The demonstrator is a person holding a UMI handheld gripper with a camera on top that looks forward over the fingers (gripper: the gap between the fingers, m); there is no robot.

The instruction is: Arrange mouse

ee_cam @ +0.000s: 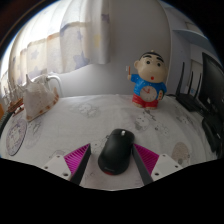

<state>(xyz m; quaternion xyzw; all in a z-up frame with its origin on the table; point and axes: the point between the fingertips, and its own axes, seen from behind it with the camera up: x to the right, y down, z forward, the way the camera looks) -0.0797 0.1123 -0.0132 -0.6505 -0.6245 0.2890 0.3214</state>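
Lying lengthwise between the spread fingers of the gripper (114,163), the black mouse (114,151) was found on the white table (70,125), its long axis aligned with them; pad contact could not be told.

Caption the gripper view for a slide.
Black mouse between the open hand-held gripper fingers, cartoon figurine beyond.

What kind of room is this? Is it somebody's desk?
Probably a desk at home: a black mouse sits between the open jaws on a white table, with a cartoon boy figure and curtains behind.
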